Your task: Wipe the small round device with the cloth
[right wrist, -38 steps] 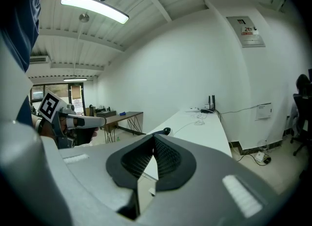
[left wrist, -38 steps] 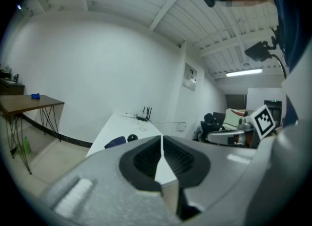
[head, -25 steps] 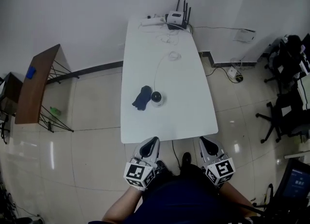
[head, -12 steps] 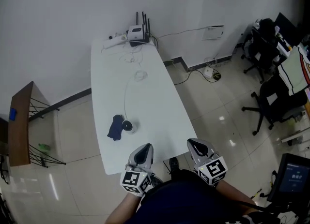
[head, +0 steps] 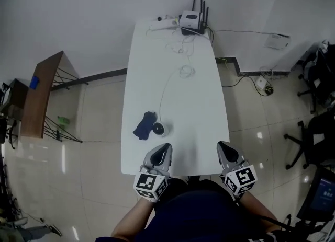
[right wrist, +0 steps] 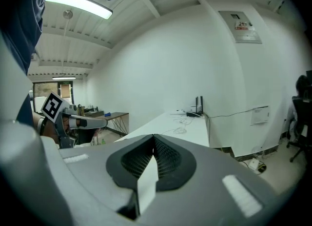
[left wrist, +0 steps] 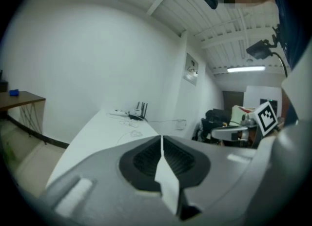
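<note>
Left gripper (head: 163,148), right gripper (head: 224,147) advanced to desk (head: 199,115) edge, fingers together, empty.
Cloth (head: 144,125) abuts round device's (head: 159,129) left; cable (head: 166,87) runs lengthwise away.

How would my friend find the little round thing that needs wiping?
Find the long white table. Near its closest left corner lies a dark blue cloth, with the small round device just beside it. It is round and white with a dark middle, and a thin cable runs from it.
</note>
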Motion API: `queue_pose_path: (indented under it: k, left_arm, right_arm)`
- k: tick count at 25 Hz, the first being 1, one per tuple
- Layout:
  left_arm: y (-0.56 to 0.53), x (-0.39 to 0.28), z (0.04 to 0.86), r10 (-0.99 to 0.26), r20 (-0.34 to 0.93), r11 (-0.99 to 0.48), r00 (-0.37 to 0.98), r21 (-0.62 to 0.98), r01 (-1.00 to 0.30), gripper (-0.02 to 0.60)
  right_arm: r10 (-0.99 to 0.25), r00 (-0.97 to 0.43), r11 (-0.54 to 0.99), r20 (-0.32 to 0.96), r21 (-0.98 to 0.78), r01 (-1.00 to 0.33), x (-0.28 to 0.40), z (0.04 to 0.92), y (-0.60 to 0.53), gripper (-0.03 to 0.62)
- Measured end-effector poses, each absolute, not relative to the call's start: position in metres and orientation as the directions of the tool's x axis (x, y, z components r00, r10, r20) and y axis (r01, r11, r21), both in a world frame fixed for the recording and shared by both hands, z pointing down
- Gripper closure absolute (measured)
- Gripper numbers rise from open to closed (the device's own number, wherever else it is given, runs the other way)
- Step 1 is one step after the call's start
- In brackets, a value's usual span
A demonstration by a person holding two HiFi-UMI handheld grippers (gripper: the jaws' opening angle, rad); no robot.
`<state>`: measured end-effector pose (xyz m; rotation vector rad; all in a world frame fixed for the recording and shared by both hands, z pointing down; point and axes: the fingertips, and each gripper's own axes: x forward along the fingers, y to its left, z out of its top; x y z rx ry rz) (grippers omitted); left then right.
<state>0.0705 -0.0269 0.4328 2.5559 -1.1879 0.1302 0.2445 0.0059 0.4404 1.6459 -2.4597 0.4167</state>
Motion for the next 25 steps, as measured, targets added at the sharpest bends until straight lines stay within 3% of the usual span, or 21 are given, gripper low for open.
queue_pose_path:
  k: [5, 10, 15, 20, 25]
  left_arm:
    - [-0.047, 0.005, 0.443, -0.828, 0.270, -0.451, 0.492, 0.201, -0.870, 0.566]
    - [-0.070, -0.052, 0.464, -0.847, 0.325, -0.393, 0.421, 0.152, -0.907, 0.540]
    - [-0.097, -0.083, 0.496, -0.813, 0.401, -0.417, 0.421, 0.102, -0.903, 0.492]
    - [-0.125, -0.089, 0.530, -0.746, 0.494, -0.474, 0.447, 0.079, -0.877, 0.492]
    - [-0.141, -0.083, 0.578, -0.664, 0.596, -0.533, 0.451, 0.045, -0.845, 0.411]
  right_arm:
    - [-0.804, -0.518, 0.483, 0.291, -0.187, -0.855, 0.201, 0.450, -0.026, 0.585]
    - [-0.772, -0.558, 0.517, 0.305, -0.210, -0.830, 0.159, 0.456, -0.048, 0.585]
    - [-0.749, -0.568, 0.517, 0.340, -0.235, -0.823, 0.127, 0.466, -0.061, 0.585]
    - [-0.749, -0.562, 0.507, 0.352, -0.242, -0.827, 0.111, 0.471, -0.075, 0.585]
    - [-0.748, -0.549, 0.490, 0.372, -0.247, -0.836, 0.110, 0.482, -0.080, 0.585]
